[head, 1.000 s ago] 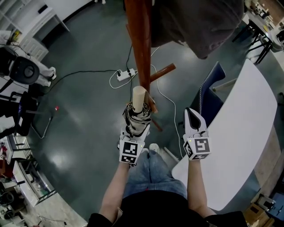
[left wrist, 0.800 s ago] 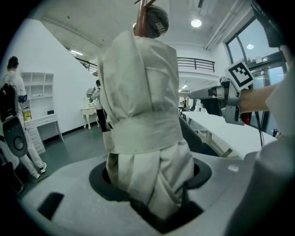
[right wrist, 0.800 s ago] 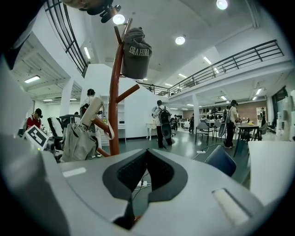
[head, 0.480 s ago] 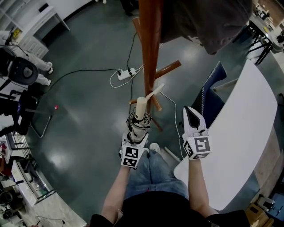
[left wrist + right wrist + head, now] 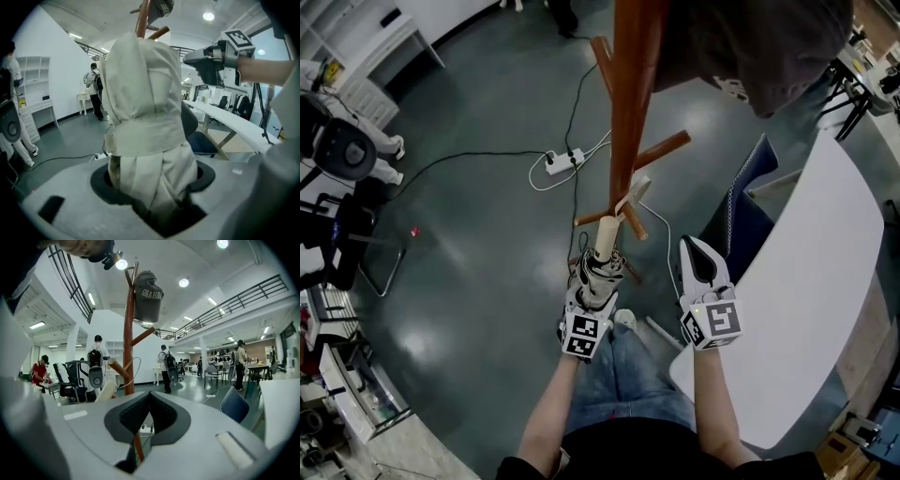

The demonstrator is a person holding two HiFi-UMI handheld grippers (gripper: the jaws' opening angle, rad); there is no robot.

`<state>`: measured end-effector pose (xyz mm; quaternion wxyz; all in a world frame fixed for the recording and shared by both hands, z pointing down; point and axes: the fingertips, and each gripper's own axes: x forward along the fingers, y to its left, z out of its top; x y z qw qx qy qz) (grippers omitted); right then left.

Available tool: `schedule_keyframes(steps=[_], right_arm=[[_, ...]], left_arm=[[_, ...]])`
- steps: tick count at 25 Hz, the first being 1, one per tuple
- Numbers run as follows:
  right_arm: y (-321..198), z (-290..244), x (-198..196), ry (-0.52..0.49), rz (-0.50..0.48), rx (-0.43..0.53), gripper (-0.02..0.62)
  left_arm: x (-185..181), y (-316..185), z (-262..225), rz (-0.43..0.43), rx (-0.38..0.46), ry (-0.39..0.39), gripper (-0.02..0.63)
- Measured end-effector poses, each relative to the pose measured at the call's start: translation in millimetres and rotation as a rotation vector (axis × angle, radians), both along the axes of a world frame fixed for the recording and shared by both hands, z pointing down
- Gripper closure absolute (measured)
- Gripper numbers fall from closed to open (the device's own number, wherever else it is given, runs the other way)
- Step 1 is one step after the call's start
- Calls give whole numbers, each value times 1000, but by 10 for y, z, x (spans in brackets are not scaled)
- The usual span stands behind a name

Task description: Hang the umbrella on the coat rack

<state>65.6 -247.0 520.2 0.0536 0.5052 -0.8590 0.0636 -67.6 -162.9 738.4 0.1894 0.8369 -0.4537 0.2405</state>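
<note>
A folded cream umbrella (image 5: 605, 246) stands upright in my left gripper (image 5: 598, 281), whose jaws are shut on its lower end; it fills the left gripper view (image 5: 145, 136). Its white wrist strap (image 5: 635, 190) runs up to a low peg (image 5: 630, 217) of the brown coat rack (image 5: 633, 103). In the right gripper view the strap loop (image 5: 134, 365) hangs around that peg (image 5: 119, 369) beside the pole (image 5: 128, 333). My right gripper (image 5: 697, 258) is shut and empty, just right of the umbrella, pointing at the rack (image 5: 149, 397).
A grey cap (image 5: 147, 289) hangs at the rack's top. A white table (image 5: 806, 309) and blue chair (image 5: 750, 187) stand to the right. A power strip with cables (image 5: 558, 159) lies on the floor behind the rack. People stand further back.
My left gripper has sunk with the umbrella and drawn back from the pole, and the strap now shows stretched to the low peg. The right gripper shifted slightly left.
</note>
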Motion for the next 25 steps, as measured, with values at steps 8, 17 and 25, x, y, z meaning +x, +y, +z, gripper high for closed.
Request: schedule_keyframes(steps=[8,17,25], right_arm=[[-50,310,42,-57,63,-10,591],[32,974,-12,-88,73,-92,591],[-5,1132,-81,-82,39,-99,591]], left_arm=[[72,-92,278,-13,-17,39,318],[70,-244,725,-23,17,30,316],[190,-344,929,-6,16,39,299]])
